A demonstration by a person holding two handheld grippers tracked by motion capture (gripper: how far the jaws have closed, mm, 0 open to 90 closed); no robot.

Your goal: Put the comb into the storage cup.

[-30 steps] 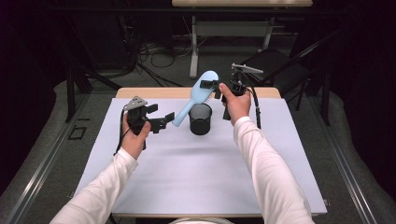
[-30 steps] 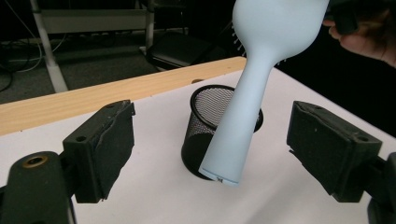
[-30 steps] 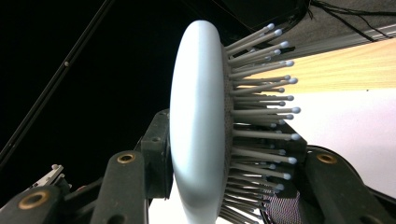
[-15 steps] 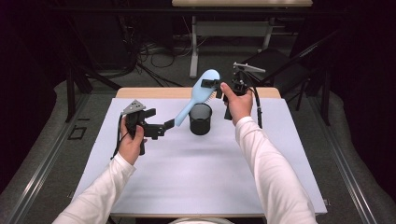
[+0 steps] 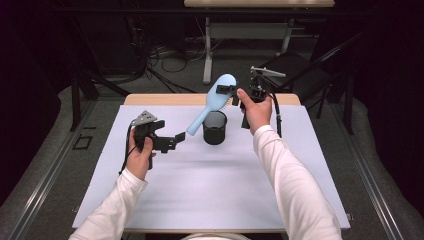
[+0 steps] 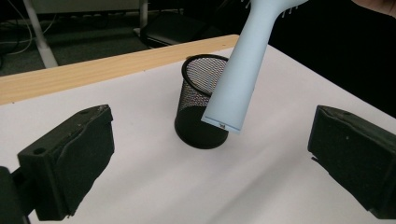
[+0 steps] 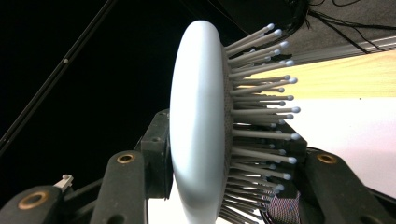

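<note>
The left gripper (image 5: pixel 179 139) now sits a little nearer and lower on the counter (image 5: pixel 210 200) than a second ago, its open fingers drawn back to the left, away from the hairbrush (image 5: pixel 210 102) handle they were almost touching. The left hand (image 5: pixel 140 152) has come toward the near edge with it. The hairbrush, clamped at its head in the right gripper (image 5: pixel 227 92), is tipped slightly steeper, its handle end hanging closer over the left rim of the black mesh cup (image 5: pixel 215 127).

Mesh cup (image 5: pixel 215 128) beneath hairbrush handle (image 5: pixel 199 120)
</note>
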